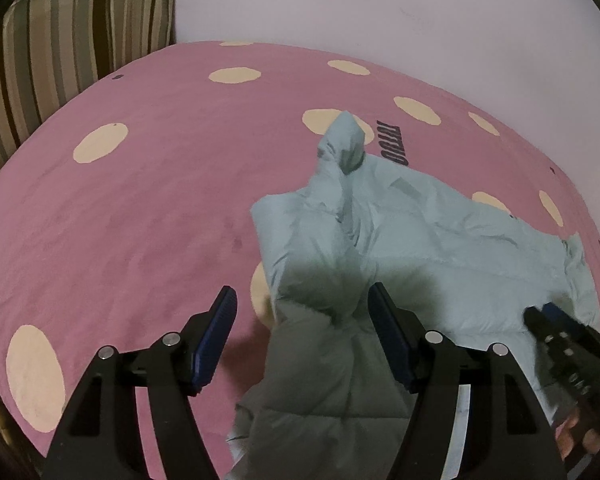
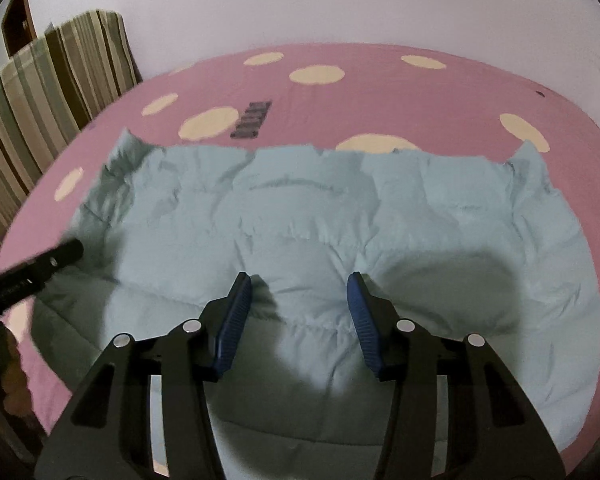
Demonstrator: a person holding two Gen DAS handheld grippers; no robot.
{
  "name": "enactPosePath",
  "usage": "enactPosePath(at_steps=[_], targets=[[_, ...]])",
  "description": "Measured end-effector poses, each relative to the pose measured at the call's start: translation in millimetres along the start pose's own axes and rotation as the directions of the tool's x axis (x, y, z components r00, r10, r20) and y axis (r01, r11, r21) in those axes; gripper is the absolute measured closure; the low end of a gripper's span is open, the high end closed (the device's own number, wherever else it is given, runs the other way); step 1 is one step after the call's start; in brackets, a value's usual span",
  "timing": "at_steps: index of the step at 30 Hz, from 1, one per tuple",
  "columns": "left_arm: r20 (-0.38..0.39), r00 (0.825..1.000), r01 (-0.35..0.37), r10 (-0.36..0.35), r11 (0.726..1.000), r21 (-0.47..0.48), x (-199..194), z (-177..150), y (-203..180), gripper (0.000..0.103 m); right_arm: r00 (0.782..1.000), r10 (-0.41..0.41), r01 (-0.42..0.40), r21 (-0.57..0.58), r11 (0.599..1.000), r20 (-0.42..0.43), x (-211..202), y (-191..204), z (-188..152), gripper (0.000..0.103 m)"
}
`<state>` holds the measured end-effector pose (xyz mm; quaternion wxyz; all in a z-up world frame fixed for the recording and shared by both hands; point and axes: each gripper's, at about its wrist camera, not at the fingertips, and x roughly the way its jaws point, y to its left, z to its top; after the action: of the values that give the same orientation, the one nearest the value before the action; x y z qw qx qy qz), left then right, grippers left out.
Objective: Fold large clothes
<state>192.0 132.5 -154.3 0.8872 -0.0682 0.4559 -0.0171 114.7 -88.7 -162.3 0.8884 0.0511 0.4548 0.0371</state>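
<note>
A pale wall backs a bed covered by a pink sheet [image 2: 440,92] with large cream dots, and a striped cushion [image 1: 72,40] in brown, green and cream stands at its far left corner. Dark lettering is printed on the sheet just beyond the garment (I can't read it from either camera).

On my right wrist view, the light blue puffer jacket [image 2: 300,216] lies spread wide across the bed, its quilted panels wrinkled, its far edge running roughly straight from side to side with a small peak of fabric at each end. From my left wrist view, the same jacket sits right of centre, bunched, with one part rising to a point toward the far side of the bed.

My left gripper [image 1: 302,304] hangs over the jacket's near left edge. Its blue pads stand wide apart: the left pad is over bare pink sheet, the right pad over the fabric, and nothing is clamped between them. Its shadow falls dark on the quilting.

My right gripper [image 2: 299,292] is over the middle of the jacket, jaws parted, with fabric visible in the gap but neither pad pressing on it, so I read it as released. In the left view it shows blurred at the lower right edge, with fingers [image 1: 576,436] of the holding hand below it.
</note>
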Motion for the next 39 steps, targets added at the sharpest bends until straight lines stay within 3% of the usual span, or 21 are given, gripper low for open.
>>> enactPosePath(at_steps=[12,24,39], targets=[[-0.035,0.999,0.007,-0.007,1.0,0.016,18.8,-1.4,-6.0,0.036,0.994,-0.102,0.1,-0.069,0.993,-0.027,28.5,6.6,-18.3,0.053],[-0.059,0.998,0.016,-0.015,0.999,0.029,32.5,1.1,-11.3,0.036,0.993,-0.117,0.115,-0.08,0.99,-0.013,29.9,10.7,-23.1,0.053],[-0.127,0.989,0.074,-0.074,0.997,-0.005,55.2,-4.4,-6.6,0.023,0.993,-0.12,0.118,-0.085,0.989,-0.007,29.2,10.3,-23.1,0.053]])
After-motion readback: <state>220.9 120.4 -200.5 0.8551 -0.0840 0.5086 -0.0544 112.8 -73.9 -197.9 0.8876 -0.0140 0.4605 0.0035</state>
